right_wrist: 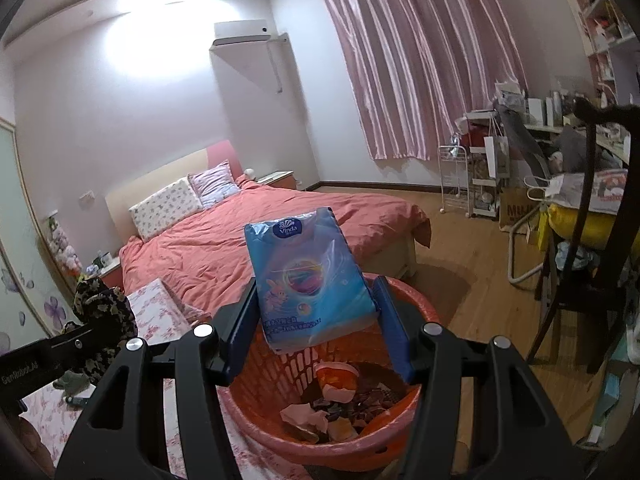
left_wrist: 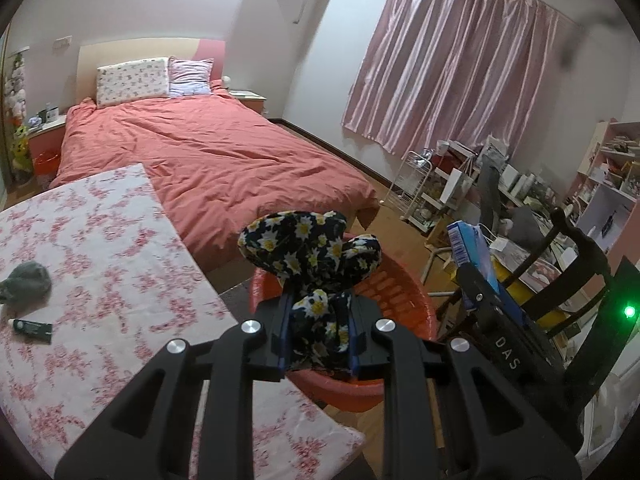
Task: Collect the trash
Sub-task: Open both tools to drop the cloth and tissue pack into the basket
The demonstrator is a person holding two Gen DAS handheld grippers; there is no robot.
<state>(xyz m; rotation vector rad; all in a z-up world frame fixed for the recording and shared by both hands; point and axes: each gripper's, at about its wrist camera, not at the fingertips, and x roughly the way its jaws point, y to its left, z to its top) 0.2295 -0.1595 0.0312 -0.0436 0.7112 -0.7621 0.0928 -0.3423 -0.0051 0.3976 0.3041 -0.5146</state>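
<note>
My left gripper (left_wrist: 318, 326) is shut on a dark daisy-print cloth (left_wrist: 310, 248) and holds it above the red-orange basket (left_wrist: 404, 292). My right gripper (right_wrist: 316, 320) is shut on a blue Vinda tissue pack (right_wrist: 308, 276) and holds it over the same basket (right_wrist: 412, 308), which has paper scraps and wrappers (right_wrist: 336, 400) inside. In the left wrist view the tissue pack (left_wrist: 474, 248) shows to the right. In the right wrist view the cloth (right_wrist: 102, 304) shows at the left.
A table with a pink floral cover (left_wrist: 104, 248) holds a grey lump (left_wrist: 28, 282) and a dark tube (left_wrist: 32, 328). Behind is a bed with a red duvet (left_wrist: 224, 156). A dark chair (right_wrist: 592, 240) and cluttered shelves (right_wrist: 492, 160) stand at the right.
</note>
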